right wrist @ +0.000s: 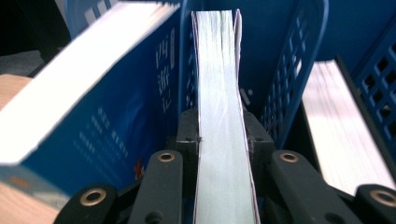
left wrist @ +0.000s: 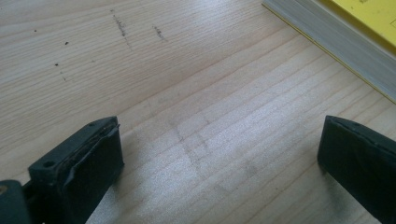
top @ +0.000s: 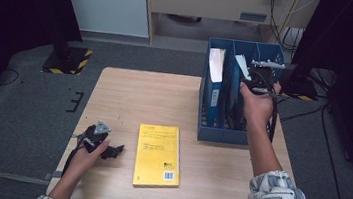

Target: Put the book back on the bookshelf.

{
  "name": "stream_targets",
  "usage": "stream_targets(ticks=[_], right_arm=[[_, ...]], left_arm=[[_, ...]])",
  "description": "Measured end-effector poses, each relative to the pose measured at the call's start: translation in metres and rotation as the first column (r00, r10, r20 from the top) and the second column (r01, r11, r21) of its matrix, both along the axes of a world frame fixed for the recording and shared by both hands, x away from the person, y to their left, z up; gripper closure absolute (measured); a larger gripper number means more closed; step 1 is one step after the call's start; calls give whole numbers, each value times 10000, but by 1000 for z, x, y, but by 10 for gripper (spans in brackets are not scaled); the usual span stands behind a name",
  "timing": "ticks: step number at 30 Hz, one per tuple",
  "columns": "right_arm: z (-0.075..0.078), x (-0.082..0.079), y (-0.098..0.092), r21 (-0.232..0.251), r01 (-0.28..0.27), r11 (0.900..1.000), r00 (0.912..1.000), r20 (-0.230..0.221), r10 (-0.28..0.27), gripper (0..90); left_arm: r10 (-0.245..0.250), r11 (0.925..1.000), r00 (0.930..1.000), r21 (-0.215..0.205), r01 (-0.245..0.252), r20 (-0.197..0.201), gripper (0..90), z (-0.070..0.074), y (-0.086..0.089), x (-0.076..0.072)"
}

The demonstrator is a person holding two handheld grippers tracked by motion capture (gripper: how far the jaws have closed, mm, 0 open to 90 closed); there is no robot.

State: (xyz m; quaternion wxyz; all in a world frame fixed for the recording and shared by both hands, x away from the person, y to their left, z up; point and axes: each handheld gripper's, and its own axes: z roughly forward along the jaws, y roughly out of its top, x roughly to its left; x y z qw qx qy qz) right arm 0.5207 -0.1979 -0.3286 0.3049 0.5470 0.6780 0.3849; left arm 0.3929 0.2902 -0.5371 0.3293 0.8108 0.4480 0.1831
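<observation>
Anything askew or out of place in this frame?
The blue book in the blue file rack leans tilted, not upright. The yellow book lies on the table, outside the rack. Nothing looks spilled or damaged.

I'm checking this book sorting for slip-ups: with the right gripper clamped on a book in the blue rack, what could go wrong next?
1. The right gripper pinches the thin book by its page edge only; it might slip or its pages bend.
2. The neighbouring blue book leans close and could snag or tip.
3. The blue rack may shift if the book drags on a divider.
</observation>
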Motion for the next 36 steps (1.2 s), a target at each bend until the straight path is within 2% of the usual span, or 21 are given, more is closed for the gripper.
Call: stream_targets(ticks=[2,9,12,14,18,27,32,36], right_arm=[[4,7,2,-189,-22,9998,10000,-2,22,734],[2,22,4,-323,244,9992,9997,-43,-246,734],[1,28,6,-558,316,9979,9995,-42,-319,734],[-1,31,9,-881,562,9945,9984,35,-561,734],[-7,34,13,-1253,580,9904,9983,-16,-587,733],[-12,34,19,-1085,374,9934,9992,-97,-387,727],[-14,30,22,-548,183,9983,9998,11,-183,676],[-15,25,23,-318,-32,9995,10000,-44,30,638]], left_arm=[[-4,10000,10000,-2,4,0,0,0,0,0],[-10,10000,10000,-2,10,4,0,0,0,0],[-24,10000,10000,14,25,-22,0,0,0,0],[-33,10000,10000,11,33,-22,0,0,0,0],[-46,10000,10000,4,46,-7,0,0,0,0],[-58,10000,10000,-2,58,0,0,0,0,0],[-70,10000,10000,-1,70,2,0,0,-1,0],[-94,10000,10000,-10,94,10,0,0,-1,0]])
